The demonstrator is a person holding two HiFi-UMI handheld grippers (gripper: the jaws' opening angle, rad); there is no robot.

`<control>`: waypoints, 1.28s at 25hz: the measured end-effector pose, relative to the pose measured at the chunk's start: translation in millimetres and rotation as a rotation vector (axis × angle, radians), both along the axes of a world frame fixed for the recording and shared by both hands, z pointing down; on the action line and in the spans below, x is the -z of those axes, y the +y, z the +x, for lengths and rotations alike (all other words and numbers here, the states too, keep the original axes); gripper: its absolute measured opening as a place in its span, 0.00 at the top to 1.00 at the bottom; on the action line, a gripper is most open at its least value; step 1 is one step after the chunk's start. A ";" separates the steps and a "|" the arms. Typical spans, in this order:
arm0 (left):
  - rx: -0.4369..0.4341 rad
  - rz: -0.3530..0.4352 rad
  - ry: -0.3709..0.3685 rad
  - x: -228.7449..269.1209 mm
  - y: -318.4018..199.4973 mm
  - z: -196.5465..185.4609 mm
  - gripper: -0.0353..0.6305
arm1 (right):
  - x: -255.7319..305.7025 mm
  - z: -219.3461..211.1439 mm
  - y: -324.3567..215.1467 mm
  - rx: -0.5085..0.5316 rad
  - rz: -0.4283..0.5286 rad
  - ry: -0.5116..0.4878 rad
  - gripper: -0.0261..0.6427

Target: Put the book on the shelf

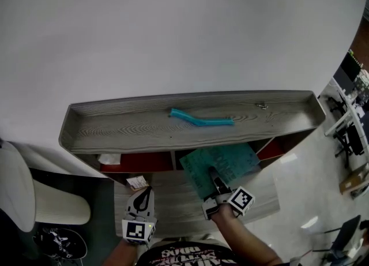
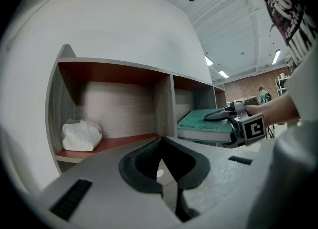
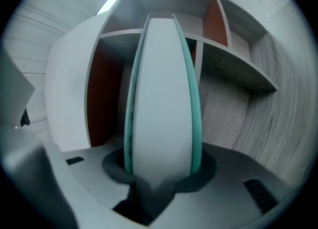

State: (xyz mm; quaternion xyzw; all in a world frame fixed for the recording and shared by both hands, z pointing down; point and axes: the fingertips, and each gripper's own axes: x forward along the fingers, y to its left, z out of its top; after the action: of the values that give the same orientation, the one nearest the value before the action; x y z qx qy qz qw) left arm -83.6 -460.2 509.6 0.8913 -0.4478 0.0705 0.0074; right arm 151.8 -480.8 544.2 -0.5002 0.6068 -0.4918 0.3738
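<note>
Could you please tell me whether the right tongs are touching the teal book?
Touching. The right gripper view shows the right tongs closed on the teal book, with its covers pressed against them on both sides.

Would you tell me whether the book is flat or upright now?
Flat: the book lies level, cover facing up, held in the right claw at the shelf opening.

I'm counting one teal book (image 1: 222,167) and two handheld tools, the left gripper (image 1: 143,193) and the right gripper (image 1: 214,181). One wooden shelf unit (image 1: 115,127) is standing in front of me. One blue strip (image 1: 202,119) is lying on its top, one white crumpled bundle (image 2: 81,135) is sitting in a compartment, and one small paper slip (image 1: 137,182) is lying lower down.
</note>
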 end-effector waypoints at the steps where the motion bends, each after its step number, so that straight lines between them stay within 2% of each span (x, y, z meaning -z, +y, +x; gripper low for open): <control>1: -0.003 0.001 0.001 -0.5 -2.5 -0.5 0.95 | -0.3 -1.2 -3.7 -0.006 -0.006 -0.016 0.72; 7: -0.010 -0.015 0.005 -3.5 -16.5 -2.8 0.95 | -8.8 -14.0 -21.2 0.006 -0.077 -0.095 0.71; 12: -0.021 -0.020 0.004 -6.5 -24.4 1.0 0.95 | -7.0 -15.7 -23.0 0.048 -0.112 -0.115 0.70; 13: -0.026 -0.021 0.007 -6.8 -25.2 3.5 0.95 | -4.8 -18.3 -23.7 0.077 -0.107 -0.118 0.68; 16: -0.038 -0.032 0.008 -10.0 -25.8 10.1 0.95 | -0.3 -34.6 -21.0 0.183 -0.085 -0.140 0.54; 19: -0.050 -0.034 0.012 -4.7 -25.4 17.9 0.95 | -8.3 -46.8 -9.1 0.249 -0.105 -0.153 0.50; 25: -0.063 -0.029 0.015 -1.0 -25.0 25.4 0.95 | -17.5 -70.2 14.5 0.442 -0.114 -0.167 0.51; 29: -0.069 -0.042 0.007 -3.5 -21.0 29.8 0.95 | -17.2 -83.8 12.2 0.546 -0.160 -0.165 0.65; 31: -0.070 -0.048 0.010 -4.1 -20.8 31.9 0.95 | -17.1 -86.5 4.2 0.558 -0.177 -0.142 0.71; 32: -0.071 -0.048 0.009 -4.2 -21.2 32.6 0.95 | -16.6 -87.3 -0.1 0.555 -0.173 -0.142 0.71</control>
State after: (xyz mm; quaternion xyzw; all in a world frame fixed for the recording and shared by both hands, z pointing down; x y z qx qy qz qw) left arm -51.0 -481.4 513.8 0.9065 -0.4141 0.0771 0.0282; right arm 64.5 -480.9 560.8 -0.3096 0.6486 -0.6588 0.2224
